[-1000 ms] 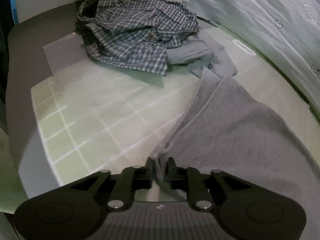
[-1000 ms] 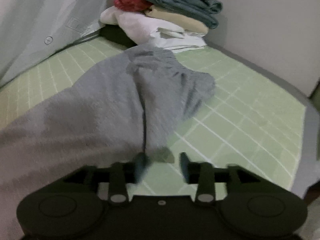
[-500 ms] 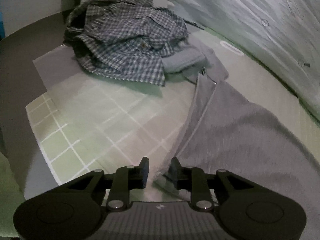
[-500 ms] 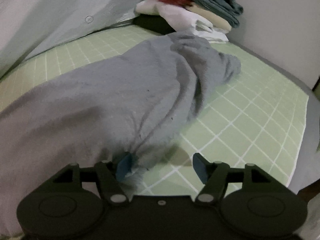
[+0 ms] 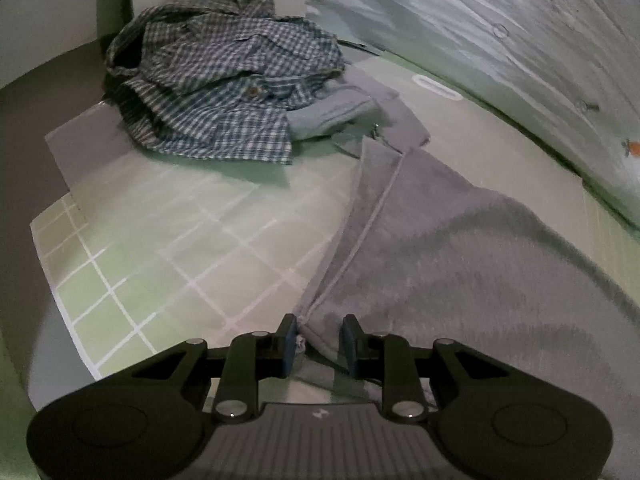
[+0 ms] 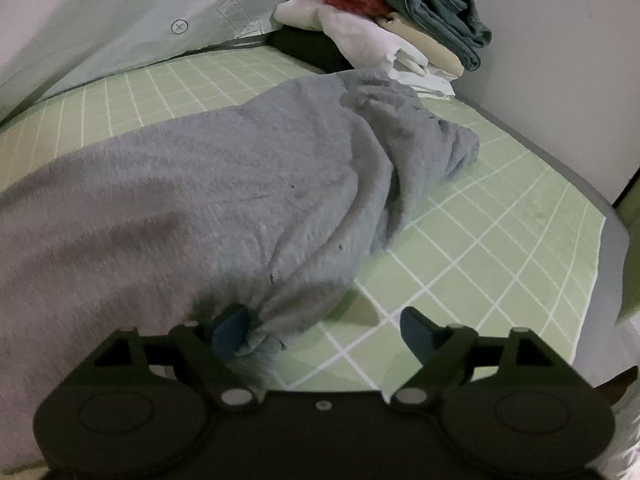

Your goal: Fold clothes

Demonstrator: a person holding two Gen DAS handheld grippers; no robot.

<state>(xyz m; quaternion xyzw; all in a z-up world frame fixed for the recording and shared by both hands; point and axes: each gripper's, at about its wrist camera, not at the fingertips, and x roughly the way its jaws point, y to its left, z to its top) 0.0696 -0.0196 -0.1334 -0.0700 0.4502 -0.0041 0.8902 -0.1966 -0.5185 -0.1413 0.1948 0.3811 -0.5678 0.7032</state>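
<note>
Both grippers have let go since a second ago: our right gripper (image 6: pixel 326 330) has just opened wide, our left gripper (image 5: pixel 318 340) stands slightly parted around the grey garment's (image 6: pixel 200 200) hem, which lies on the green grid mat (image 6: pixel 500 248).

1. Garment (image 5: pixel 460 264) directly ahead of the left gripper (image 5: pixel 319 340): plain grey.
2. Mat (image 5: pixel 180 240) beneath it: pale green with a white grid.
3. Crumpled shirt (image 5: pixel 224 92) far ahead, to the left: blue-and-white check.
4. Folded stack (image 6: pixel 400 28) far ahead of the right gripper (image 6: pixel 324 330): dark teal, red, beige, white.
</note>
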